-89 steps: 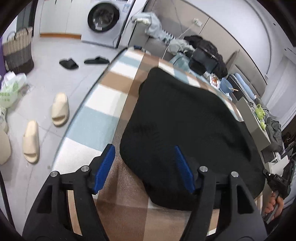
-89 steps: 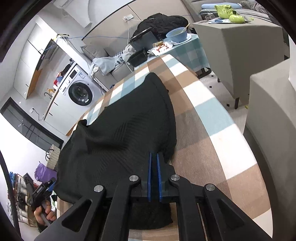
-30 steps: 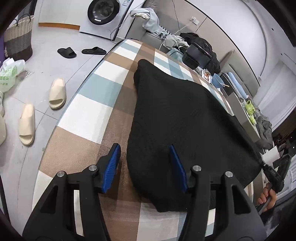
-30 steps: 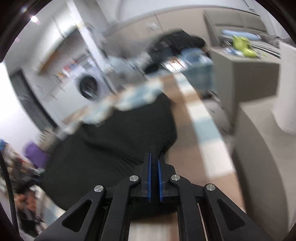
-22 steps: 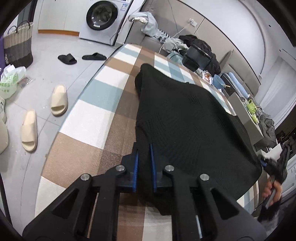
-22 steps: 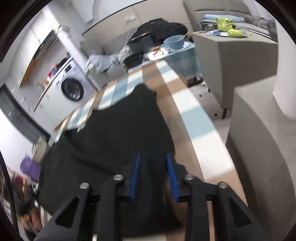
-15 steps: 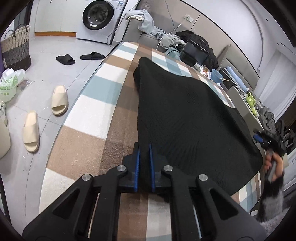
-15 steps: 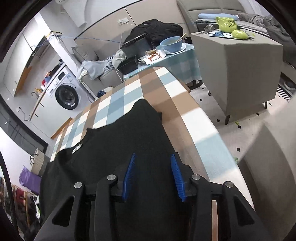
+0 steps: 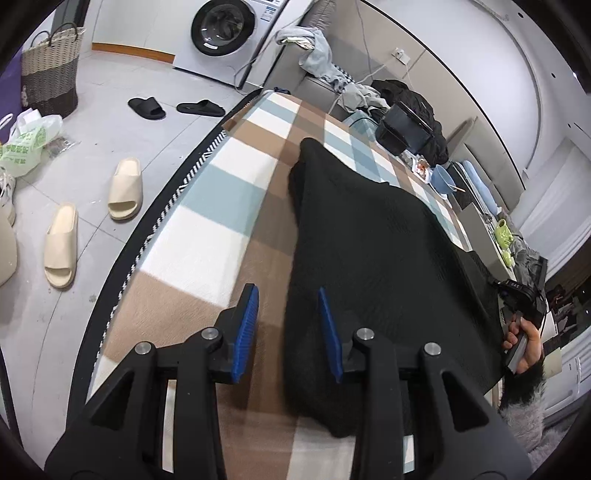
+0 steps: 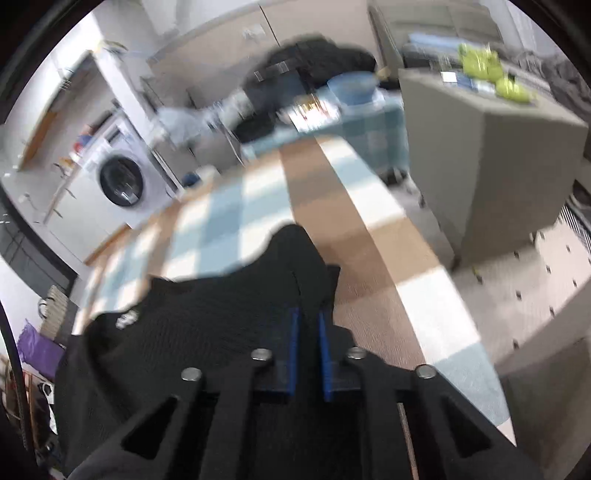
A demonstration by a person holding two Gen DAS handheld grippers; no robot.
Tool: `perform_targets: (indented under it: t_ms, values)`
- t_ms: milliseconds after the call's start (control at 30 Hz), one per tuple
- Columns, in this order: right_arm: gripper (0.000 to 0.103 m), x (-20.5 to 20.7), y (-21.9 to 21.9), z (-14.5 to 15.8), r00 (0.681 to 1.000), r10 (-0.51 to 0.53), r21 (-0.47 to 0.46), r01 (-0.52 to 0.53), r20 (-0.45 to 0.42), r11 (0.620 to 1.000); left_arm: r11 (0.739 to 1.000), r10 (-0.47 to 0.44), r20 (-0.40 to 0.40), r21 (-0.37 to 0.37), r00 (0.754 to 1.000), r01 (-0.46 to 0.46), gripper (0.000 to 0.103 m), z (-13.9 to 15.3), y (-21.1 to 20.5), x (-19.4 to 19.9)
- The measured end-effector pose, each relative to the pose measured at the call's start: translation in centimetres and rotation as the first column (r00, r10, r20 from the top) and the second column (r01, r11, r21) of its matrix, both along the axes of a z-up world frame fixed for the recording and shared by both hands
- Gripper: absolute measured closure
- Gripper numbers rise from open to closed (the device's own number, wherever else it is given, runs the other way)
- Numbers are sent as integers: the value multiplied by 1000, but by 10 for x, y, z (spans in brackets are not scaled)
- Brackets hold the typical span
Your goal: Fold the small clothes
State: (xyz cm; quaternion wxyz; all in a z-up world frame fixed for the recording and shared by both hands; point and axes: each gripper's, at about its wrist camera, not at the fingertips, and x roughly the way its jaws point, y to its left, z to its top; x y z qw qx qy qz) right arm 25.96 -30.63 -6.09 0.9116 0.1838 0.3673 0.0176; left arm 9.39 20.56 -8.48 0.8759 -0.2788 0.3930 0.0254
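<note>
Green print on the plastic bag (image 9: 23,147) and the washing machine's (image 9: 225,33) panel label seem too small to read.

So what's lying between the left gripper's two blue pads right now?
In the left wrist view, the left gripper straddles the black garment's left edge: checked blanket by one pad, black fabric by the other. The jaws just opened, gripping nothing.

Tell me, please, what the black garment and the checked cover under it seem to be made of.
The black garment looks like a knitted fabric, matte, probably wool or acrylic: fine ribbed rows show on its surface. The checked cover looks like a soft, brushed woven blanket: its brown squares show a fuzzy nap, and its edge carries a black-and-white stitched border.
</note>
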Motion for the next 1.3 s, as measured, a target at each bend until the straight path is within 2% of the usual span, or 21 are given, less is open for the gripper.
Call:
perform_targets:
  t_ms: [33,67,100,133,233,333,367,400,533,600,700,767,833,867,933,1000,1100,1200,1300]
  values:
    - [96,-14,-3,12,993,19,45,-25,116,999,1000,-6,3,8,1000,6,74,2,-2,3]
    - [97,-25,-7,20,981,9,69,-23,193,997,1000,-10,4,13,1000,10,74,3,-4,5]
    - [97,-31,-12,26,976,-36,68,21,216,997,1000,-14,5,17,1000,14,74,4,-5,7]
    - [97,-32,-18,27,975,-86,69,73,207,995,1000,-18,9,15,1000,17,74,5,-6,9]
    - [97,-17,-33,10,976,-205,76,200,74,977,1000,-24,6,16,1000,24,74,4,-9,15]
    - [92,-7,-34,-4,977,-210,65,212,-33,975,999,-32,-8,22,999,33,73,2,-11,18]
    - [84,-6,-35,-7,979,-197,72,201,-52,977,999,-36,-14,28,999,37,72,2,-11,18]
    - [80,-5,-35,-8,981,-182,83,187,-62,979,999,-36,-19,38,999,37,70,3,-11,21]
    - [75,-11,-37,-8,986,-153,99,158,-62,982,998,-28,-6,51,1000,29,65,10,-6,42]
    - [67,-17,-36,-9,988,-141,104,147,-62,984,999,-25,4,44,1000,25,59,13,-4,60]
    - [66,-21,-33,-12,989,-131,111,138,-68,984,998,-57,8,37,998,56,57,15,-5,92]
    - [66,-23,-32,-14,989,-129,110,136,-75,985,995,-70,-36,69,997,72,57,11,-11,116]
    - [66,-24,-33,-17,989,-126,112,134,-79,985,991,-74,-121,103,990,87,57,2,-17,134]
    - [66,-24,-33,-17,989,-124,109,133,-81,985,990,-71,-147,114,987,88,59,-3,-20,139]
    - [66,-22,-35,-17,989,-124,110,133,-84,985,989,-75,-129,113,989,90,86,-7,-21,136]
    - [66,-21,-34,-19,987,-130,106,139,-91,985,989,-76,-98,121,992,88,93,-6,-22,130]
    - [66,-15,-34,-20,986,-131,113,142,-98,983,993,-62,-1,105,998,62,95,8,-19,112]
    - [70,-13,-28,-20,986,-133,81,141,-101,987,994,-41,84,101,996,32,96,27,-19,85]
    - [70,-11,-26,-21,985,-125,78,135,-117,988,991,-38,84,133,996,27,96,31,-21,62]
